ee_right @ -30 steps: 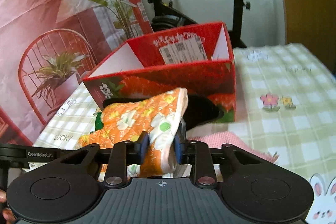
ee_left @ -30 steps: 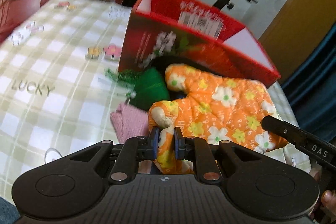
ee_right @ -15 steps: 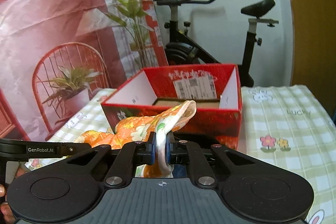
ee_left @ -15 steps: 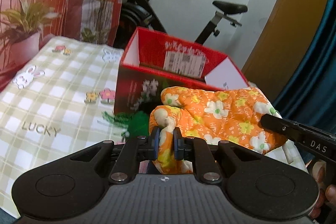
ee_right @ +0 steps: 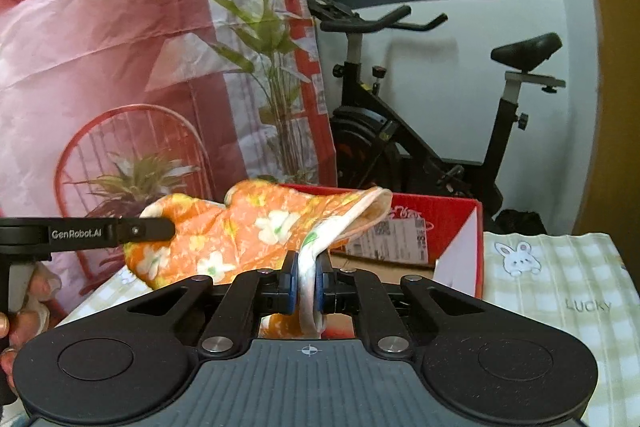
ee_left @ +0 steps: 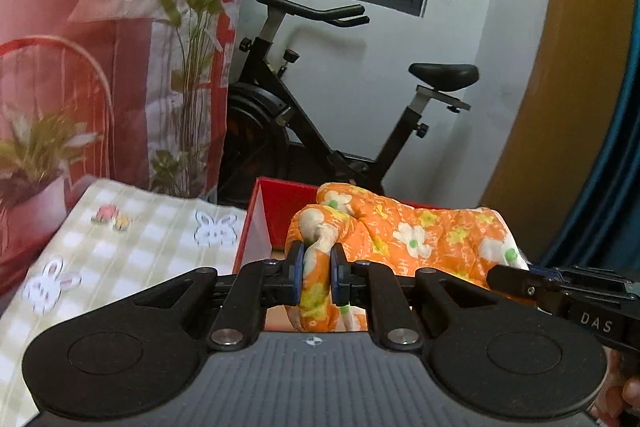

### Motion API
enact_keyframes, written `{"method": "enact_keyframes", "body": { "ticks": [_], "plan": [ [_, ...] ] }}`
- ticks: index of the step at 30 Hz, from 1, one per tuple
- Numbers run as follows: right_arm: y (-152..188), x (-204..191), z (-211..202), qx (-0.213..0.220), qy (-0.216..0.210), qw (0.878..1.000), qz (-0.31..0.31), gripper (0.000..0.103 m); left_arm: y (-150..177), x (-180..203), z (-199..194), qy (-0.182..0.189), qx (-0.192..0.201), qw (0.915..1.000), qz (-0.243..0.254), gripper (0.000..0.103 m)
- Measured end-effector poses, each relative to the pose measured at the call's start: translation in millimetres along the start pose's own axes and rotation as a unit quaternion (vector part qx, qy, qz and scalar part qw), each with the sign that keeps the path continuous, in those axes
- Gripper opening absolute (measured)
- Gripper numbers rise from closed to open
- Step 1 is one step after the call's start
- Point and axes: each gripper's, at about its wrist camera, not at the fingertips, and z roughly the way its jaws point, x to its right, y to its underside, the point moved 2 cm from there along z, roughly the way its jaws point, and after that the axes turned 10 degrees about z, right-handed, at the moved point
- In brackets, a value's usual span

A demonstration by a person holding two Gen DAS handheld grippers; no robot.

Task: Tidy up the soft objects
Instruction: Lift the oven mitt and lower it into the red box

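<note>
The orange flowered oven mitt [ee_left: 404, 239] hangs stretched between both grippers, lifted just in front of the open red box [ee_right: 452, 227]. The left gripper [ee_left: 316, 273] pinches its thumb end tight; the right gripper [ee_right: 306, 281] is clamped on the white-lined cuff edge. Beneath lies the checked tablecloth [ee_left: 132, 239], and beyond the box stands an exercise bike [ee_right: 400, 107].

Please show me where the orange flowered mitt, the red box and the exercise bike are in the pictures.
Orange flowered mitt [ee_left: 416, 239]: left wrist view, on its quilted body with white flowers.
Red box [ee_right: 452, 215]: right wrist view, on the inner face of its far wall.
Exercise bike [ee_right: 524, 47]: right wrist view, on its black saddle.
</note>
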Motion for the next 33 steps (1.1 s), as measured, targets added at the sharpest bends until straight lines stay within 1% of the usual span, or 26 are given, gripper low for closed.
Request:
{"method": "enact_keyframes", "body": {
  "ticks": [2, 4, 9, 12, 17, 20, 26, 29, 30, 32, 33],
  "plan": [
    [-8.9, 9.9, 22.4, -0.013, 0.008, 1.0, 0.013, 0.008, -7.4, -1.4, 20.3, 0.003, -0.012, 0.9999, -0.001, 0.014],
    [-13.6, 19.1, 43.4, -0.027, 0.015, 0.999, 0.02, 0.008, -10.2, -3.8, 42.9, 0.007, -0.037, 0.9993, -0.007, 0.014],
    [-8.0, 38.4, 90.0, -0.077, 0.038, 0.996, 0.023, 0.008, -6.0, -7.6, 84.8, 0.016, -0.094, 0.9953, -0.014, 0.014],
    [-2.4, 48.0, 112.1, -0.109, 0.048, 0.992, 0.036, 0.008, 1.4, -7.0, 100.2, 0.019, -0.126, 0.9919, -0.008, 0.014],
    [11.1, 56.3, 132.6, -0.15, 0.06, 0.985, 0.054, 0.008, 9.9, -9.0, 113.7, 0.028, -0.162, 0.9864, -0.01, 0.014],
    [16.6, 58.0, 139.8, -0.167, 0.067, 0.982, 0.063, 0.008, 14.5, -9.7, 117.1, 0.041, -0.176, 0.9833, -0.021, 0.014],
    [21.5, 62.0, 145.3, -0.191, 0.079, 0.976, 0.074, 0.008, 19.7, -7.0, 120.7, 0.043, -0.194, 0.9799, -0.014, 0.014],
    [21.8, 63.3, 145.1, -0.195, 0.087, 0.974, 0.075, 0.013, 17.5, -5.7, 122.0, 0.038, -0.196, 0.9798, -0.01, 0.015],
    [21.3, 64.6, 143.8, -0.194, 0.091, 0.974, 0.074, 0.014, 16.7, -5.7, 121.0, 0.039, -0.193, 0.9805, -0.01, 0.018],
    [19.2, 64.4, 141.8, -0.19, 0.097, 0.975, 0.067, 0.022, 14.1, -5.4, 120.7, 0.04, -0.189, 0.981, -0.008, 0.022],
    [17.6, 63.9, 140.4, -0.187, 0.099, 0.975, 0.063, 0.023, 12.2, -5.3, 119.3, 0.039, -0.187, 0.9816, -0.006, 0.028]
  ]
}}
